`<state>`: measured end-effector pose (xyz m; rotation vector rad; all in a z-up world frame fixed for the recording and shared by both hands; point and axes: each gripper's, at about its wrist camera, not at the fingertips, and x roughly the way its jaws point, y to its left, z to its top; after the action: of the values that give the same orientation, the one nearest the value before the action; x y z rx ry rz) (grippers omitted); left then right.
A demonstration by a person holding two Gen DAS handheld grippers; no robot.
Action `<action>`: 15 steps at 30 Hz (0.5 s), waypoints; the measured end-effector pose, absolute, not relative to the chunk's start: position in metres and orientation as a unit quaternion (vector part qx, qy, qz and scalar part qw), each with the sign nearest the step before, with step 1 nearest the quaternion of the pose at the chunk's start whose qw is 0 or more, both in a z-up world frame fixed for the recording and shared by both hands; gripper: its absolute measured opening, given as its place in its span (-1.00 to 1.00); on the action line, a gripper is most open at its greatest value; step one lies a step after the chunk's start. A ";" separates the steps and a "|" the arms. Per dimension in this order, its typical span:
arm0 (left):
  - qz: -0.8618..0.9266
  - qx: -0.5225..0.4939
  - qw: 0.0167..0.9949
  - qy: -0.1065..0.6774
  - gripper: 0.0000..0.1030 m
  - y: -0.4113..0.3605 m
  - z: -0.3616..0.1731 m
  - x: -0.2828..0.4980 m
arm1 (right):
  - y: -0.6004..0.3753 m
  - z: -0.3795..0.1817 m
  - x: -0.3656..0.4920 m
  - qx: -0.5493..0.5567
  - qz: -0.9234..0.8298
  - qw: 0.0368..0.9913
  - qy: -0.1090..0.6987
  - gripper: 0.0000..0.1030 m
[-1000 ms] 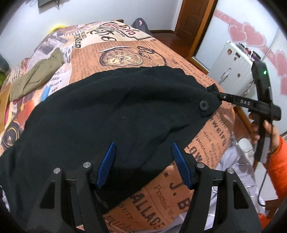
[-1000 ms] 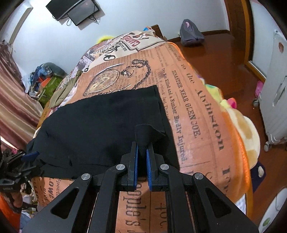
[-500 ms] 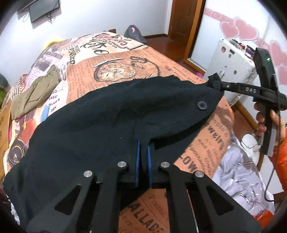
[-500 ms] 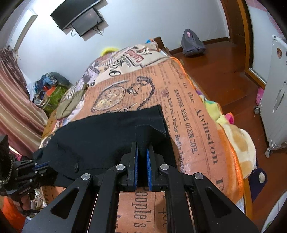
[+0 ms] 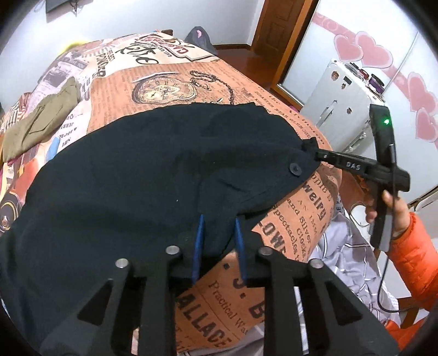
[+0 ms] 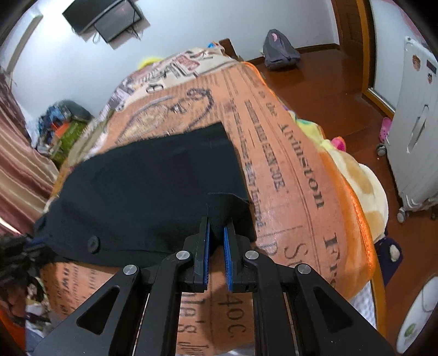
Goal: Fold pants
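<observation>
**Black pants spread on a newsprint bedspread, a gripper at each end of the waistband**

Left wrist view: The black pants lie across the near end of the bed, on its orange newsprint cover. The left gripper has its blue fingers parted a little, with a fold of the waist edge between them; whether the pads press the cloth cannot be told. The right gripper, held by a hand in an orange sleeve, meets the waistband corner just beside a button. An olive garment lies well apart at the far left of the bed, and a white cabinet stands beyond the bed's right side.

Right wrist view: The right gripper has its fingers slightly apart around an upturned corner of the pants; true contact is unclear. The button sits left of it. Seen only here: a wall-mounted screen, a backpack on the wood floor, and a yellow blanket hanging off the bed's right edge.
</observation>
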<state>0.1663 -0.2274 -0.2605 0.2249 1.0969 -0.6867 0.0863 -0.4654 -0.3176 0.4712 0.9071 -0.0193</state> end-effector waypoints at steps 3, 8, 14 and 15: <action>-0.314 0.104 0.795 0.509 -0.40 -0.221 -0.254 0.163 | -0.463 -0.318 0.085 0.206 -0.016 0.876 0.435 -0.80; -0.300 0.094 0.806 0.501 -0.34 -0.207 -0.239 0.164 | -0.470 -0.315 0.081 0.203 -0.020 0.874 0.441 -0.66; -0.273 0.086 0.828 0.482 -0.31 -0.193 -0.219 0.184 | -0.483 -0.295 0.084 0.200 -0.013 0.878 0.434 -0.62; -0.267 0.086 0.832 0.479 -0.26 -0.192 -0.216 0.190 | -0.484 -0.290 0.086 0.196 -0.014 0.882 0.429 -0.60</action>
<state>0.1900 -0.1918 -0.2162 0.1818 1.0148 -0.5670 0.0863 -0.4841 -0.2900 0.4079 0.8944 -0.0299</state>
